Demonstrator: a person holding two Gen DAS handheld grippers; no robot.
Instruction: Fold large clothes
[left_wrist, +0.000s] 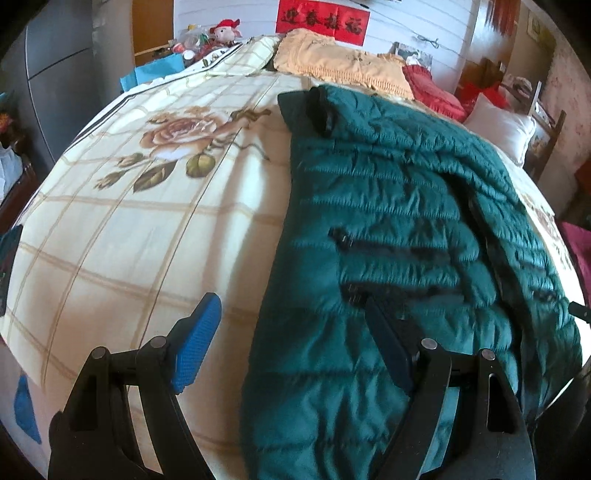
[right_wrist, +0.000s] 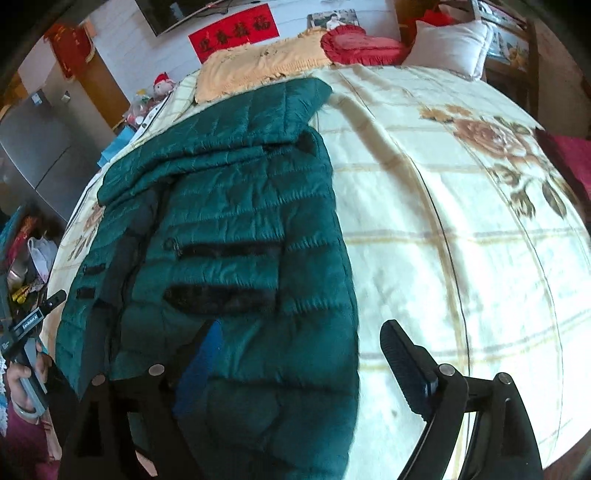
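Observation:
A dark green quilted puffer jacket (left_wrist: 399, 229) lies flat on a cream floral bedspread (left_wrist: 140, 229), folded into a long strip running away from me. It also shows in the right wrist view (right_wrist: 236, 221). My left gripper (left_wrist: 291, 343) is open and empty, hovering over the jacket's near left edge. My right gripper (right_wrist: 299, 354) is open and empty, above the jacket's near right edge. The left gripper's body (right_wrist: 29, 325) shows at the far left of the right wrist view, held in a hand.
At the head of the bed lie a yellow fringed throw (left_wrist: 332, 62), a red cushion (left_wrist: 432, 88) and a white pillow (left_wrist: 502, 129). A red banner (left_wrist: 323, 18) hangs on the wall. Clutter and a grey cabinet (right_wrist: 33, 147) stand beside the bed.

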